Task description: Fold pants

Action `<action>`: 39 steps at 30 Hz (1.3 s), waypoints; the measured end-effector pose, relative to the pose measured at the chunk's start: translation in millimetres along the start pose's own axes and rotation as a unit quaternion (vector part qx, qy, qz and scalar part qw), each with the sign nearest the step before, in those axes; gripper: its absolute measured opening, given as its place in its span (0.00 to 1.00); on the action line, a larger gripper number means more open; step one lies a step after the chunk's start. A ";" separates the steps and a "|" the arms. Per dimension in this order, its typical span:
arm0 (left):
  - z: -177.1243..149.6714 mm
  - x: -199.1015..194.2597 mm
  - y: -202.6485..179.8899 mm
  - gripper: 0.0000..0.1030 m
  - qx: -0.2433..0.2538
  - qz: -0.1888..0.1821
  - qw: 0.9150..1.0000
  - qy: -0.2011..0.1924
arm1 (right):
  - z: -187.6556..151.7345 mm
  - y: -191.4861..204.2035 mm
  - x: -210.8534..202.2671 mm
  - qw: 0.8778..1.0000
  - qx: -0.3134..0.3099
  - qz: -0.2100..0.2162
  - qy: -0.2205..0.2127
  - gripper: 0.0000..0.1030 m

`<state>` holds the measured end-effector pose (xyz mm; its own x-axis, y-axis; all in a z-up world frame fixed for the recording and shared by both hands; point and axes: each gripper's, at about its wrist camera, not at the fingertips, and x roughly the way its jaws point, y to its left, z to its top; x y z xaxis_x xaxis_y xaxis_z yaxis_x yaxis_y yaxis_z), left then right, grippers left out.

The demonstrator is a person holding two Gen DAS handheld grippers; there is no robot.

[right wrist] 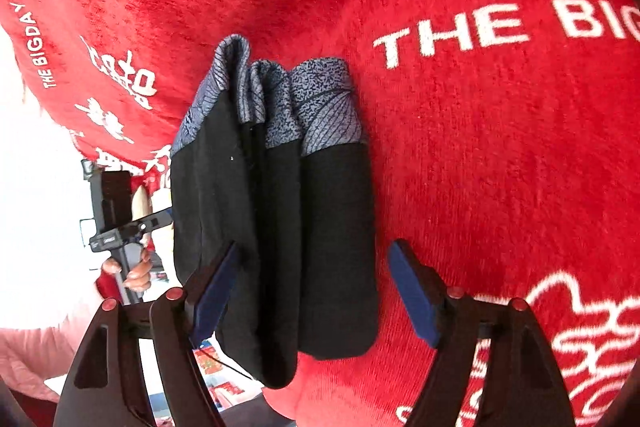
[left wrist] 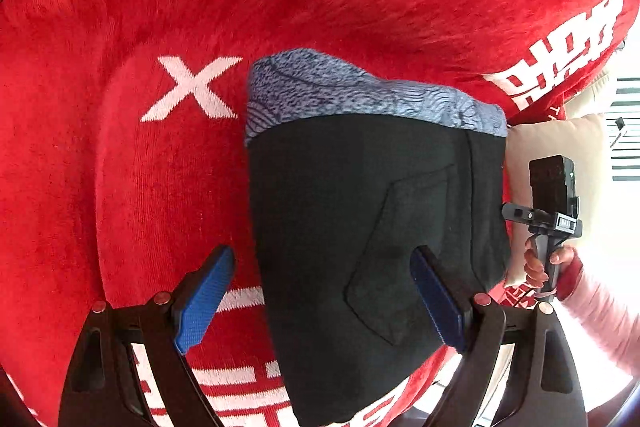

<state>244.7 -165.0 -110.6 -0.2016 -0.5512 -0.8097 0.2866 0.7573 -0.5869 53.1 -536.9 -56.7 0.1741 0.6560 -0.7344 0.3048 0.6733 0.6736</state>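
Jaws apart over pants, "THE BIG"

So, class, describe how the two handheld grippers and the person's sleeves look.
Each gripper, left and right, has black triangular arms with cut-outs, red round rivets and blue textured pads. The sleeve is pale pink with a red cuff.

We read this as home, likely bedroom: plush red blanket with white lettering as work surface, cream pillow beside it, slatted window blind behind.
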 end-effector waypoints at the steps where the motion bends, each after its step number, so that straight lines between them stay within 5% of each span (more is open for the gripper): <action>1: 0.6 3.2 -0.1 0.87 0.001 0.000 1.000 0.002 | 1.0 -2.3 0.3 1.000 -0.001 0.009 0.000 0.77; 8: 0.8 16.8 -9.0 0.86 0.012 0.006 1.000 -0.001 | 13.1 5.8 15.3 1.000 -0.021 0.019 0.002 0.78; 9: -0.7 15.6 -13.5 0.77 0.019 0.010 1.000 -0.009 | 14.7 7.1 16.8 1.000 -0.016 0.016 0.005 0.77; 14: -7.7 2.9 -27.1 0.55 0.035 0.016 0.999 -0.035 | 10.1 17.9 11.8 1.000 0.002 -0.008 0.000 0.44; 16: -10.4 -4.8 -32.5 0.52 0.036 0.014 0.998 -0.042 | 5.1 21.6 2.6 1.000 0.009 0.000 -0.013 0.40; 30: -71.7 -51.3 -61.5 0.52 0.038 0.014 0.999 -0.021 | -62.4 54.4 -20.6 0.999 0.016 0.048 -0.011 0.36; 36: -113.1 -39.2 -43.9 0.52 0.022 0.043 0.999 -0.010 | -95.7 63.7 0.0 1.000 0.006 0.023 0.010 0.36; 39: -126.8 -30.0 -24.7 0.79 0.008 0.093 0.995 -0.035 | -108.0 55.1 16.6 0.999 -0.019 -0.039 0.011 0.43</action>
<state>124.8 -122.7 -72.6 -0.0789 -0.4255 -0.9015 0.3286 0.8427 -0.4265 -28.3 -452.1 -22.8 0.1300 0.6081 -0.7831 0.2800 0.7352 0.6173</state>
